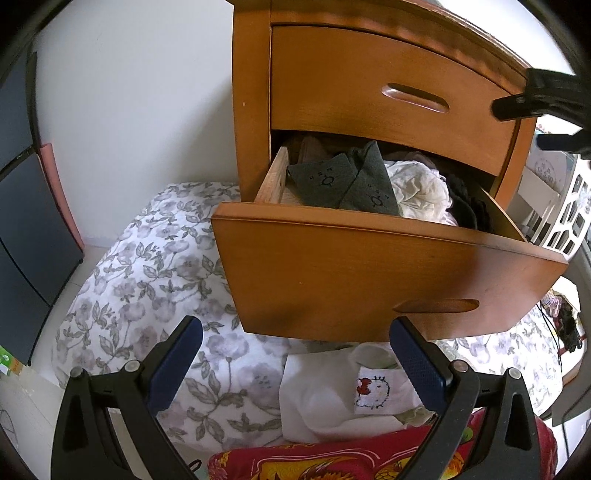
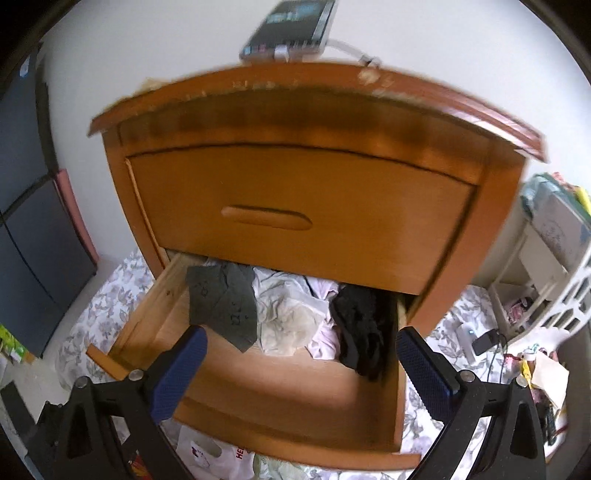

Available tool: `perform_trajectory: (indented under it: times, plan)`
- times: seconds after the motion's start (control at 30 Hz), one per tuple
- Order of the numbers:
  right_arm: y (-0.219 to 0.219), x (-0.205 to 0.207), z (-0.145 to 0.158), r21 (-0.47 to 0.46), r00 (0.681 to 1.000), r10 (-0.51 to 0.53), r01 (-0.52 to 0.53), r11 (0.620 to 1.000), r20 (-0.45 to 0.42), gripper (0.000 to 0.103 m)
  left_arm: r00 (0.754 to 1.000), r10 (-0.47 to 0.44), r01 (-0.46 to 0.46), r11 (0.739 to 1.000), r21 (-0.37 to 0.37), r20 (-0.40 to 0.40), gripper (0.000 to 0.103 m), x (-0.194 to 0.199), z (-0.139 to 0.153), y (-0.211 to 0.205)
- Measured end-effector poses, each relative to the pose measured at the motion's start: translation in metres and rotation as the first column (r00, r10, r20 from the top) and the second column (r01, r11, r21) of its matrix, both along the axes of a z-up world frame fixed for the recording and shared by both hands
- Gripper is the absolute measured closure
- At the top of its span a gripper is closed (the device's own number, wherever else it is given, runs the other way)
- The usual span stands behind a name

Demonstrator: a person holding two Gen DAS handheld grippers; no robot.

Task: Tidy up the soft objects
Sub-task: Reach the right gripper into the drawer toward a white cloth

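Note:
The lower drawer (image 1: 369,273) (image 2: 295,391) of a wooden nightstand (image 2: 303,206) stands pulled out. Inside lie dark grey socks (image 1: 347,181) (image 2: 225,306), a crumpled white cloth (image 1: 417,192) (image 2: 288,314) and a black garment (image 1: 469,203) (image 2: 362,328). White socks (image 1: 332,398) with a small cartoon patch lie on the floral bedding beneath the drawer, between my left gripper's fingers. My left gripper (image 1: 295,365) is open and holds nothing. My right gripper (image 2: 301,369) is open above the drawer's bare front part. It shows at the right edge of the left wrist view as black fingers (image 1: 524,99).
Floral bedding (image 1: 147,280) (image 2: 99,306) covers the floor around the nightstand. A red patterned cloth (image 1: 332,461) lies at the bottom. A white lattice basket (image 1: 569,206) (image 2: 565,295) stands on the right, a dark cabinet (image 1: 26,206) on the left. A device with a cable (image 2: 291,29) rests on top.

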State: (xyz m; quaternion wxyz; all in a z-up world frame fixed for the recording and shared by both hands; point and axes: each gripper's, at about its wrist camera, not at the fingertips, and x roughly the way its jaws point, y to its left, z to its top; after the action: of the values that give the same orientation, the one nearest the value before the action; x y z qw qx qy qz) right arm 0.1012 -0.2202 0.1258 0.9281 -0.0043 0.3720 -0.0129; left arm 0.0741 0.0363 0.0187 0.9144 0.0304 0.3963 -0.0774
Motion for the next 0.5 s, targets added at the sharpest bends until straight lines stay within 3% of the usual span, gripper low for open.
perform_trajectory:
  times: [0.23, 0.5]
  plan:
    - [-0.008, 0.036, -0.028, -0.022, 0.994, -0.037, 0.035, 0.999, -0.103, 0.003, 1.000, -0.010, 0.010, 1.000, 0.002, -0.009, 0.002, 0.001, -0.001, -0.001]
    - [-0.013, 0.070, -0.065, 0.023, 0.974, -0.047, 0.054, 0.998, -0.221, 0.015, 1.000, -0.022, 0.022, 1.000, 0.003, -0.014, 0.002, 0.001, -0.002, -0.003]
